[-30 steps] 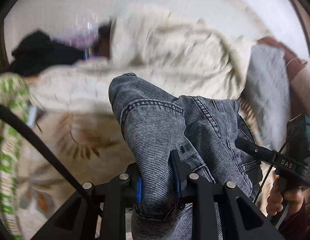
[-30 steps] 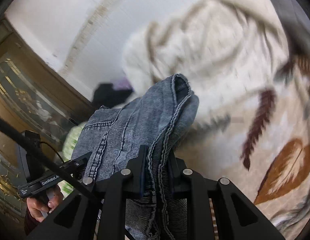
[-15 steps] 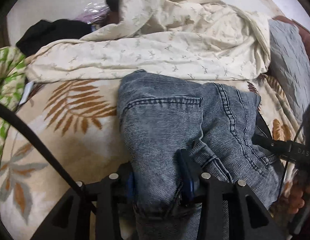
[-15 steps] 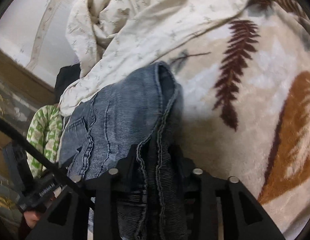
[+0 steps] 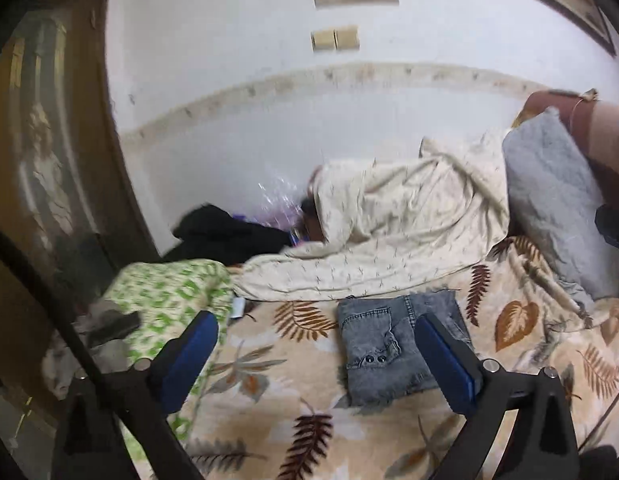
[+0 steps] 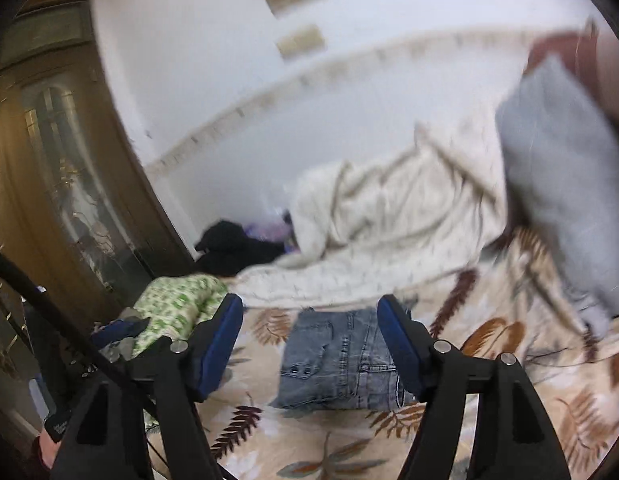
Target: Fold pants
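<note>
**A:** Where were the jeans (image 5: pixel 393 344) just then?

**B:** Flat in a folded grey bundle on the leaf-print blanket (image 5: pixel 521 364), at about 12 o'clock from both claws, touching neither.

**A:** And the claws themselves?

**B:** The left gripper (image 5: pixel 317 356) had its blue pads spread wide and carried nothing. The right gripper (image 6: pixel 311 344) was the same, apart and bare.

**A:** Anything beyond the jeans?

**B:** A cream sheet (image 5: pixel 393 236) was heaped at 12 o'clock, with a grey pillow (image 5: pixel 557 200) at 2 o'clock.
</note>
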Available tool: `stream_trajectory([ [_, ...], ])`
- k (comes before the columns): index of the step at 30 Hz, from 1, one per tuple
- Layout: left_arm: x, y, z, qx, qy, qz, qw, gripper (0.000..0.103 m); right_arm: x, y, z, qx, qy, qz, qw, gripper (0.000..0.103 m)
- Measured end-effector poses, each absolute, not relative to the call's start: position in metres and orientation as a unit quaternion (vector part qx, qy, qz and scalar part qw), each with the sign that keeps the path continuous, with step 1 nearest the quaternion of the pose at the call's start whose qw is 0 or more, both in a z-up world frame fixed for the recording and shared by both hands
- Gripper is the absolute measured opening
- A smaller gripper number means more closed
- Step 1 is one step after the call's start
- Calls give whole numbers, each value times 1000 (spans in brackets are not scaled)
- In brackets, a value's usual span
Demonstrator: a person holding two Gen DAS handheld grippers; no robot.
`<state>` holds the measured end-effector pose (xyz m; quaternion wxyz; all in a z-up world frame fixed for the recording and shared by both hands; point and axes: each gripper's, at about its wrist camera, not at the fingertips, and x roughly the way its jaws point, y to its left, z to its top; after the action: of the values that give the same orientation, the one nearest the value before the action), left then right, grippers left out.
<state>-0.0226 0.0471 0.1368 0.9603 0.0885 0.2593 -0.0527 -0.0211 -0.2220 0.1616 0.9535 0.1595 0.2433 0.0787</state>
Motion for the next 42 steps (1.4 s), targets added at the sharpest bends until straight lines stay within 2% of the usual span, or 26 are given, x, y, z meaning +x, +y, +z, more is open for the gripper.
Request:
stream_trajectory([
  [2, -57, 53, 148, 84, 243, -43, 965, 102, -61, -206, 171, 135, 219, 67, 964, 75],
  [6, -103, 62, 162, 75, 219, -26, 972, 103, -115, -179, 167, 96, 183, 44, 978, 75],
  [14, -161, 74, 161, 66, 193, -14, 979, 103, -155, -151, 128, 61, 179, -1, 982, 75],
  [19, -166, 79, 149, 62, 211, -15, 975, 103, -165, -143, 111, 64, 202, 13, 977, 75],
  [42, -151, 98, 121, 50, 216, 7, 975, 103, -167, -115, 116, 26, 172, 10, 985, 75],
])
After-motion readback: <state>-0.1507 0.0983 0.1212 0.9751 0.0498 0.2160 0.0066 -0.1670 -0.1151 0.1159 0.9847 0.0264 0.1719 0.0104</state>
